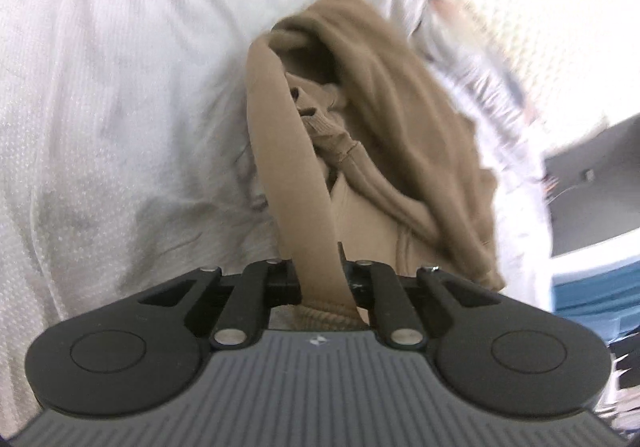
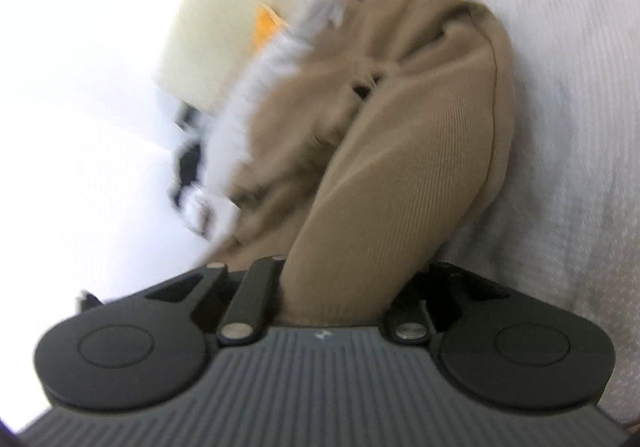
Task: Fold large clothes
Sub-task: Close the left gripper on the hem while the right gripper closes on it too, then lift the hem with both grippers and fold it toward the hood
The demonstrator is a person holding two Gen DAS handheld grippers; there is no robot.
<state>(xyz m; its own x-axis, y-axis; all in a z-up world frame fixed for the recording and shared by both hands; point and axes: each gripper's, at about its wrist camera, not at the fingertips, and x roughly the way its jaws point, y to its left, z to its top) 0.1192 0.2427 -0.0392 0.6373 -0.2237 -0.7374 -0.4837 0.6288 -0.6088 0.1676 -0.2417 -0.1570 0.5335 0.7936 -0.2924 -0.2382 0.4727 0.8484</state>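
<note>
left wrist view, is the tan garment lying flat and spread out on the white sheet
No, the tan garment is bunched in loose folds, one strip of it pinched in the left tool, above the white sheet.

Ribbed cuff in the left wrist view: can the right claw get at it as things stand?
Probably not. The right claw is shut on a fold of the tan garment, so it is occupied. The ribbed cuff lies bunched among folds, partly behind the strip that the left claw holds.
</note>
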